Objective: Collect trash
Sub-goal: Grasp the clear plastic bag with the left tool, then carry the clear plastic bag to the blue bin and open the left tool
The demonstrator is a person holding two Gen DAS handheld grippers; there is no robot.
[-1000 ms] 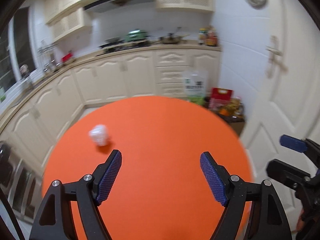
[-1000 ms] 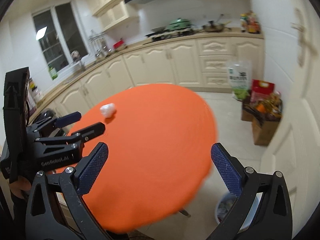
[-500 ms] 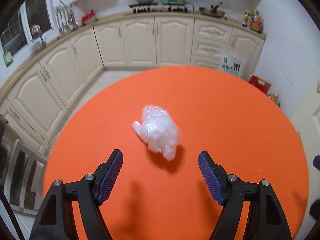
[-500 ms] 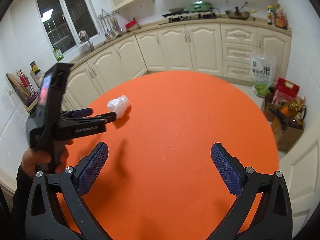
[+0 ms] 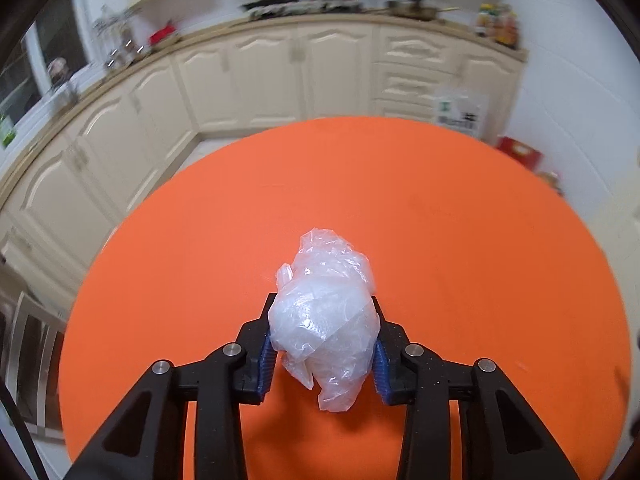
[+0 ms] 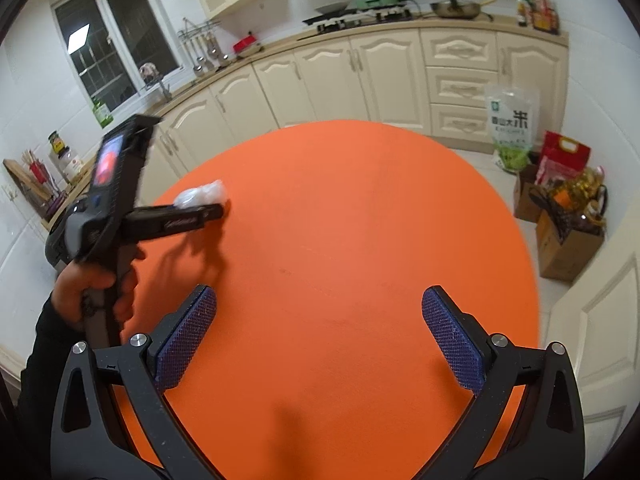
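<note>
Between your left gripper's (image 5: 323, 346) blue pads, which have just been closing, the crumpled clear plastic wad (image 5: 326, 318) sits pinched on both sides. It lies on the round orange table (image 5: 460, 240), toward its left side. Your right gripper (image 6: 318, 330) hangs spread wide over the table's near part, nothing between its pads.

A round orange tabletop (image 5: 460, 240) carries a single crumpled clear plastic wad (image 5: 326, 312) near its left edge; the surface is otherwise plain orange.
</note>
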